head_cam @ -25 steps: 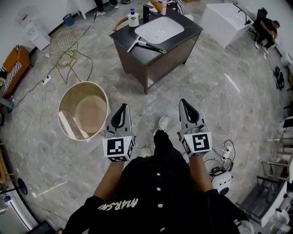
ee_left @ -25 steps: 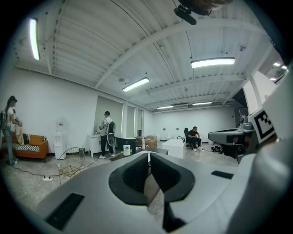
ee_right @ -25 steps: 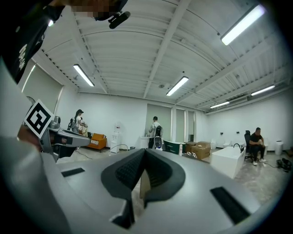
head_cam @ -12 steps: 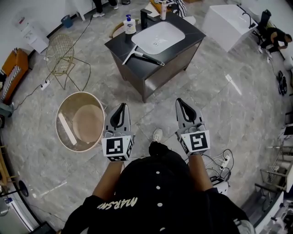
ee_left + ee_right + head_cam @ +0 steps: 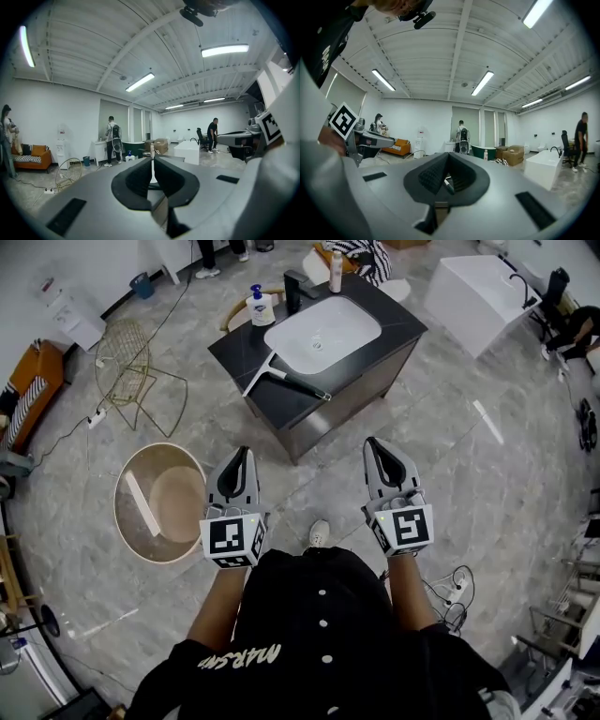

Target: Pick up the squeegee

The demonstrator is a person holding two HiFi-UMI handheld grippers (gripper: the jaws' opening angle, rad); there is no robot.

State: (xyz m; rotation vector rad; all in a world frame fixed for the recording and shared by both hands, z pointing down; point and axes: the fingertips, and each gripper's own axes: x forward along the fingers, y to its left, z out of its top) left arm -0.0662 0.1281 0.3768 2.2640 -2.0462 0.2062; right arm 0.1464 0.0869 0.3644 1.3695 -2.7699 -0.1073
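Jaws of left gripper (image 5: 243, 454) together, nothing between. Jaws of right gripper (image 5: 373, 443) likewise together, empty. Both grippers side by side over grey marble floor (image 5: 450, 484), well apart from squeegee.

Squeegee (image 5: 289, 382): T-shaped, white crossbar head, slim black handle. Lies flat on dark countertop (image 5: 234, 351), just beside white basin (image 5: 323, 329) at its near-left side. Head toward counter's left edge, handle running toward front edge.

Soap bottle (image 5: 258, 307) stands at counter's back. Round tub (image 5: 131, 531) on floor near left gripper.
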